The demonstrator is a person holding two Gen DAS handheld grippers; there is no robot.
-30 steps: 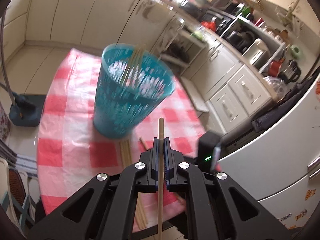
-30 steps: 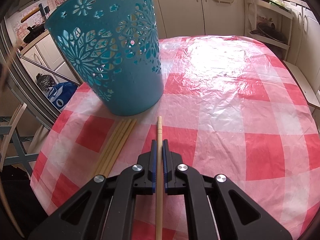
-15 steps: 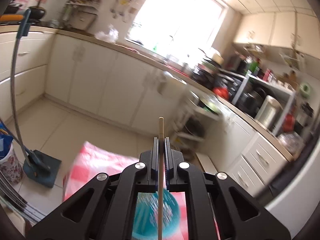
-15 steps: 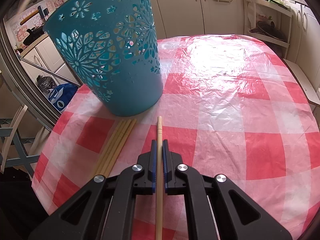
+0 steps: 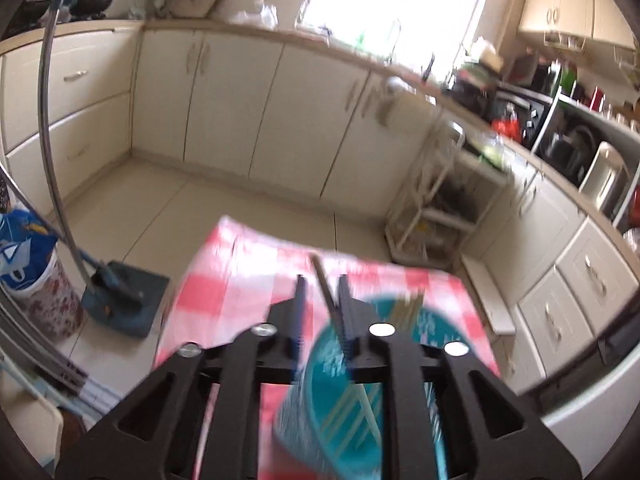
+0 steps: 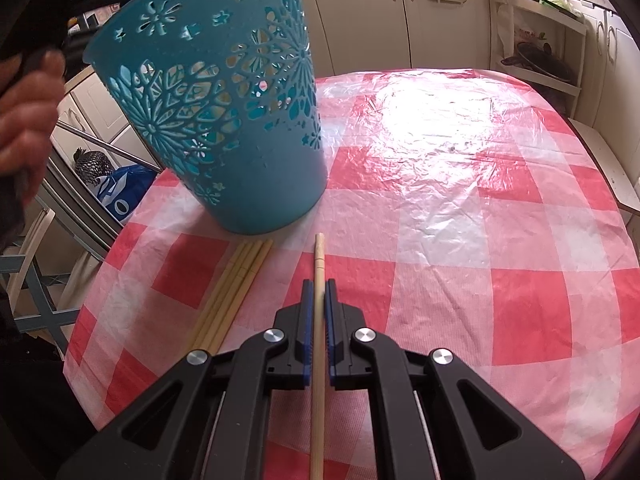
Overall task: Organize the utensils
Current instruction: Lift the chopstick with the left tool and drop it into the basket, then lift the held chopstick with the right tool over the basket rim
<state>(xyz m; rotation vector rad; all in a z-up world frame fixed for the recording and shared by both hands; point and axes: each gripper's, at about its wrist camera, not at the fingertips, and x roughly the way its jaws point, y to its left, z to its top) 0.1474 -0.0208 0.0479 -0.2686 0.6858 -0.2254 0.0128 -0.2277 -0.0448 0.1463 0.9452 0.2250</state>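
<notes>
1. In the left wrist view, the left gripper (image 5: 322,292) sits low in the centre of the frame with its jaws opening. A chopstick (image 5: 323,284) stands tilted in the gap between them, leaning against the right finger, and the pads are not pressing it from both sides.
2. Straight below that gripper is the mouth of the teal basket (image 5: 352,400), at the lower centre of the frame. It is blurred, with pale sticks (image 5: 406,306) showing at its far rim and inside it.
3. In the right wrist view, the right gripper (image 6: 319,292) is at the lower centre, clamped tight on a wooden chopstick (image 6: 319,256) that runs up the frame past the blue pads.
4. The same basket (image 6: 224,120) stands on the desk (image 6: 480,200) at the upper left of that view. Its wall is cut with flower patterns, and it rests on the red-and-white checked cover.
5. A bundle of chopsticks (image 6: 236,288) lies flat on the desk just below the basket's base, left of the right gripper.
6. A hand (image 6: 24,100) shows at the left edge of the right wrist view.
7. No brand, label or writing is legible; a blue and white bag (image 6: 124,192) beyond the desk edge carries markings too small to read.
</notes>
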